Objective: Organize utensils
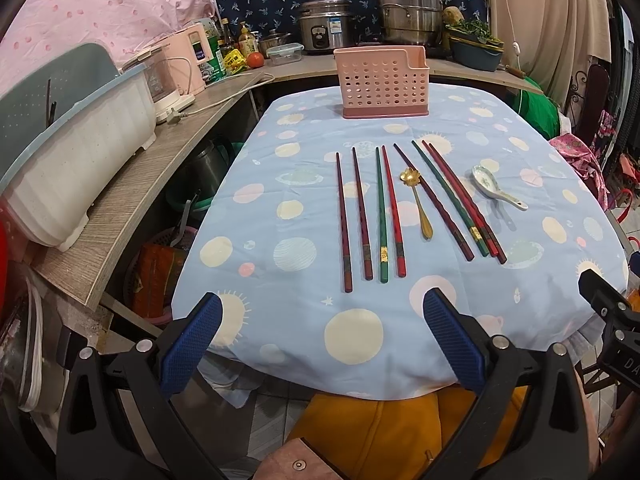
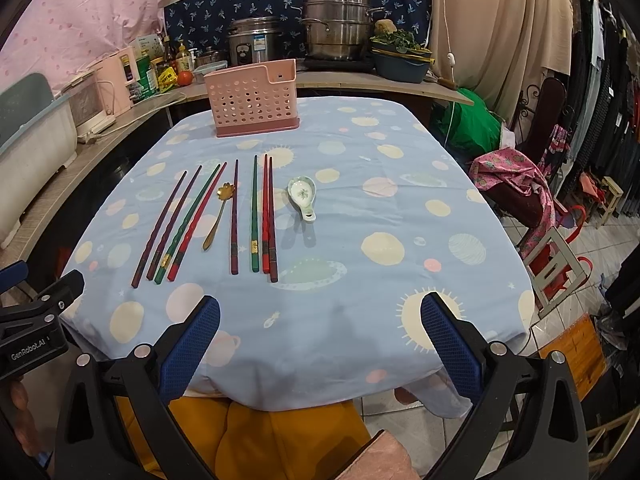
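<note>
Several red, green and dark chopsticks (image 1: 382, 216) (image 2: 234, 218) lie in a row on the blue patterned tablecloth (image 1: 300, 320) (image 2: 360, 300). A gold flower-shaped spoon (image 1: 416, 200) (image 2: 218, 214) lies among them. A white ceramic spoon (image 1: 492, 186) (image 2: 303, 196) lies at their right. A pink perforated utensil holder (image 1: 382, 82) (image 2: 254, 98) stands upright at the table's far end. My left gripper (image 1: 320, 312) is open and empty above the near edge. My right gripper (image 2: 320, 312) is open and empty to its right, also at the near edge.
A wooden counter (image 1: 132, 184) runs along the left with a white bin (image 1: 80, 160) and appliances. Steel pots (image 2: 338, 26) stand on the back counter. A chair with pink cloth (image 2: 520, 184) and a stool (image 2: 556, 264) stand to the right. The other gripper (image 1: 612, 312) shows at the right edge.
</note>
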### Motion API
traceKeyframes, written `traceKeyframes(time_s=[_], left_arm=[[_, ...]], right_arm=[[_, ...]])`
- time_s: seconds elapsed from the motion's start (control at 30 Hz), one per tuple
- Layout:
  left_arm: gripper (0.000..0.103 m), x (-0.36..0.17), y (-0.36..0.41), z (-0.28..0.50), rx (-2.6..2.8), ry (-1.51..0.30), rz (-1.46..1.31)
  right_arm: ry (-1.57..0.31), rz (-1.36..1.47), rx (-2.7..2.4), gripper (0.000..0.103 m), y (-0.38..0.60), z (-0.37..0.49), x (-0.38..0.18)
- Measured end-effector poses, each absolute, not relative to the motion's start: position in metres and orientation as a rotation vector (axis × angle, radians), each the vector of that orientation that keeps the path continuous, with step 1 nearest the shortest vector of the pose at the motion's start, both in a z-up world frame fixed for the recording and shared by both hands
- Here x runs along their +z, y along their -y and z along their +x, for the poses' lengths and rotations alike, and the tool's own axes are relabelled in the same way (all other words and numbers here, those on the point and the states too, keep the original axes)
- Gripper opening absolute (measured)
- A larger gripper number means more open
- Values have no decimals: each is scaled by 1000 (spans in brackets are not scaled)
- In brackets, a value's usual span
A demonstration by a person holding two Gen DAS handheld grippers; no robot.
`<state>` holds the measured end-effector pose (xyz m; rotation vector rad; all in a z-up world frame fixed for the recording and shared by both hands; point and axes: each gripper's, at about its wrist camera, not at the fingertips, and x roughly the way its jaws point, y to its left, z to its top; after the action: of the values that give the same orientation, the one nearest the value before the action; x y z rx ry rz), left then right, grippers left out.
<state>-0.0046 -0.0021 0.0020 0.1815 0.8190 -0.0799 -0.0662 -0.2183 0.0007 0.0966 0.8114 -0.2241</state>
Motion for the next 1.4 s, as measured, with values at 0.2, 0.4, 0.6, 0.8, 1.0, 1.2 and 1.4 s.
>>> traceKeyframes(time_s=[0.2, 0.4, 0.6, 0.8, 1.0, 1.2, 1.4], left_arm=[[96, 1, 3, -6, -80, -821, 182], [96, 2, 6, -8, -81, -824, 178], [96, 1, 4, -7, -80, -822, 180], [96, 2, 6, -11, -79, -822, 179], [96, 1, 3, -6, -81, -823, 179], [96, 1, 3, -6, -80, -823, 178], [96, 0, 3, -7, -83, -822, 179]], right_arm=[[-814, 93, -221, 96, 216, -65, 1], [-814, 92, -220, 96, 214, -66, 3], [-814, 92, -220, 96, 215, -65, 2], [-814, 91, -220, 96, 214, -65, 1], [-815, 91, -220, 96, 214, -65, 1], [-814, 90, -220, 96, 214, -65, 1], [-815, 90, -220, 96, 214, -66, 1]])
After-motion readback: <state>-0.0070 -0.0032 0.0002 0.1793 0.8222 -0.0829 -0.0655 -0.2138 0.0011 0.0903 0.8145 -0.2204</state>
